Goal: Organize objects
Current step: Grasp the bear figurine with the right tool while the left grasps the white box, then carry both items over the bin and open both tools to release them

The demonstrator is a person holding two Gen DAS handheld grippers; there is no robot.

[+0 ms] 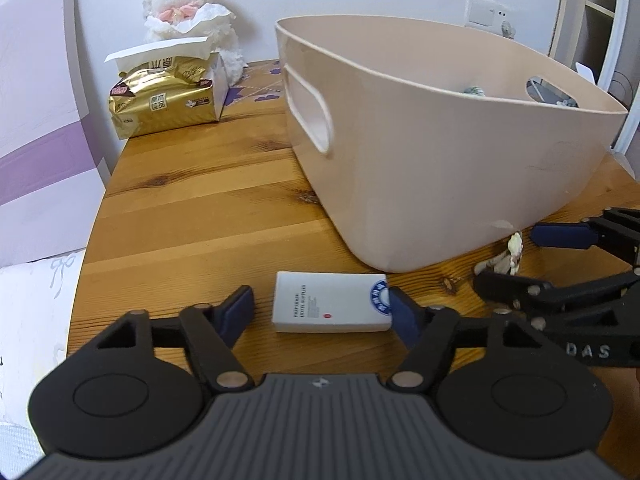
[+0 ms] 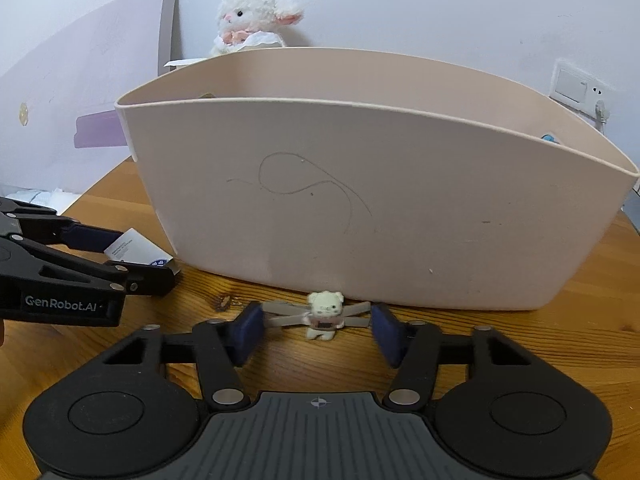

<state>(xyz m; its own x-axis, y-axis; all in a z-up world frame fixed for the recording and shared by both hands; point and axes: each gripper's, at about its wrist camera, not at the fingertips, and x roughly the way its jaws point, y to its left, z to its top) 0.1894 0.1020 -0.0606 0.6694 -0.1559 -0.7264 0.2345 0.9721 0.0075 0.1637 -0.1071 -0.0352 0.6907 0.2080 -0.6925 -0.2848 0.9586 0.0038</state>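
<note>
Worktop [image 1: 208, 200]: knotty varnished wood. Bin [image 2: 360, 208]: smooth matt beige plastic. Tissue pack [image 1: 164, 100]: glossy gold film.

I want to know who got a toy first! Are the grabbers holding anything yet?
No, nothing yet. The left gripper is open around the white box, and the right gripper is open around the little bear clip.

Box [image 1: 332, 307] and bear clip [image 2: 323, 315] before basket [image 2: 360, 208]; tissue pack [image 1: 166, 106] behind.

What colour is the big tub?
Pale beige-pink; the tub shows best in the right wrist view.
</note>
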